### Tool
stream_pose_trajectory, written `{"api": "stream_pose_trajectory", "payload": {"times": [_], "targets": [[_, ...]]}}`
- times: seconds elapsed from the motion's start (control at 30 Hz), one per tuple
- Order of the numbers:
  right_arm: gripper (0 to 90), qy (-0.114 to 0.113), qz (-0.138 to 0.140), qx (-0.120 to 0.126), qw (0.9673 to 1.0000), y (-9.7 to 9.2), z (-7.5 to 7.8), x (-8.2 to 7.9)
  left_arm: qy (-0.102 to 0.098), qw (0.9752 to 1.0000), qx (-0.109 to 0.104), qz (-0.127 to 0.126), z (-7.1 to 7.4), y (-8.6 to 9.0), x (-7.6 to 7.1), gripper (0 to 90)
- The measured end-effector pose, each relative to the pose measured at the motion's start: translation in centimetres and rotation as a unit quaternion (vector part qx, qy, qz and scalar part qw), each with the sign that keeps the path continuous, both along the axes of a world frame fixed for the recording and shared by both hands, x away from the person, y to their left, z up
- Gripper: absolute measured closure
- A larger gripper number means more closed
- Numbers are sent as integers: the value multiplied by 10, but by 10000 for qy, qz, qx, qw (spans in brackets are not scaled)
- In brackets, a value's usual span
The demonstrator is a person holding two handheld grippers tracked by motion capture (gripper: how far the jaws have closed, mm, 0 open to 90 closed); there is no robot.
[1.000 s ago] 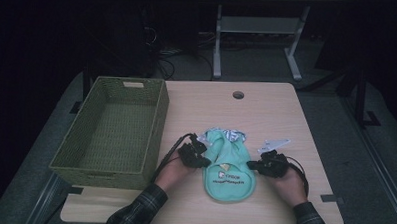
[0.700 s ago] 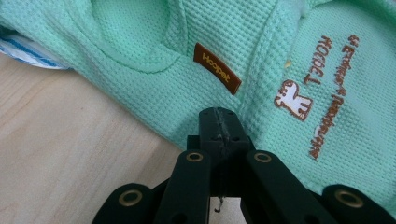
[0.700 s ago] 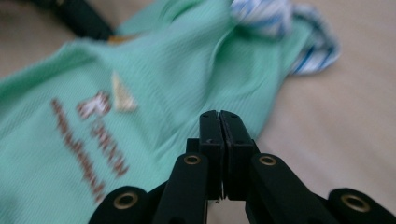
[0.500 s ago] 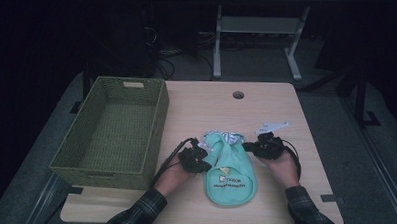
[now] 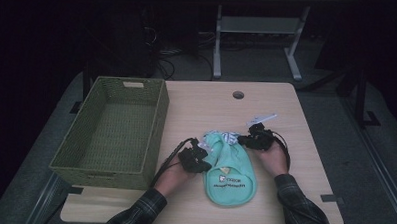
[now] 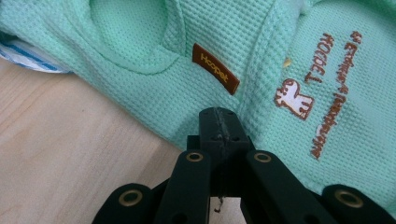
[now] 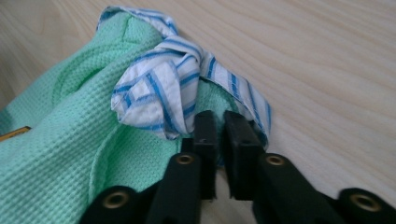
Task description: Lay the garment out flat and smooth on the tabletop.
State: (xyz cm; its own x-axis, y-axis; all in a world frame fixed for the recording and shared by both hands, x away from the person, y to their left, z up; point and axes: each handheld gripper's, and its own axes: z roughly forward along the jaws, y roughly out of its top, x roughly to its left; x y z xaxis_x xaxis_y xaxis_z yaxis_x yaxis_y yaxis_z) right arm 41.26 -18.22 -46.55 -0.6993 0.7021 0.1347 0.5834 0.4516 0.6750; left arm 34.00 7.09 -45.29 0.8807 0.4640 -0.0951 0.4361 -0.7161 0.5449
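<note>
One wicker basket (image 5: 113,134) beside garment (image 5: 232,175)

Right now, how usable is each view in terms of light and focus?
High view: dim, the room behind nearly black, table and green garment readable but grainy. Left gripper view: bright, waffle weave and brown label sharp, near fingers soft. Right gripper view: evenly lit, striped collar fairly crisp, fingers blurred.
</note>
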Motion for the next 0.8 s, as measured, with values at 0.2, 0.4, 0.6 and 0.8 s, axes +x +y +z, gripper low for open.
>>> {"api": "stream_pose_trajectory", "payload": {"times": [0.2,0.4,0.6,0.8], "targets": [[897,-212,-102,-195,9995,-4,7,3,-39,10000,50,-36,0,0,-1,898],[891,-196,-273,-347,9988,-15,2,17,-42,10000,42,-40,0,0,0,898],[819,-394,-296,-71,9988,-22,7,3,-46,10000,29,-33,0,0,-1,898],[897,-371,2,95,9993,-26,12,-30,-44,10000,27,-18,0,0,-1,898]]}}
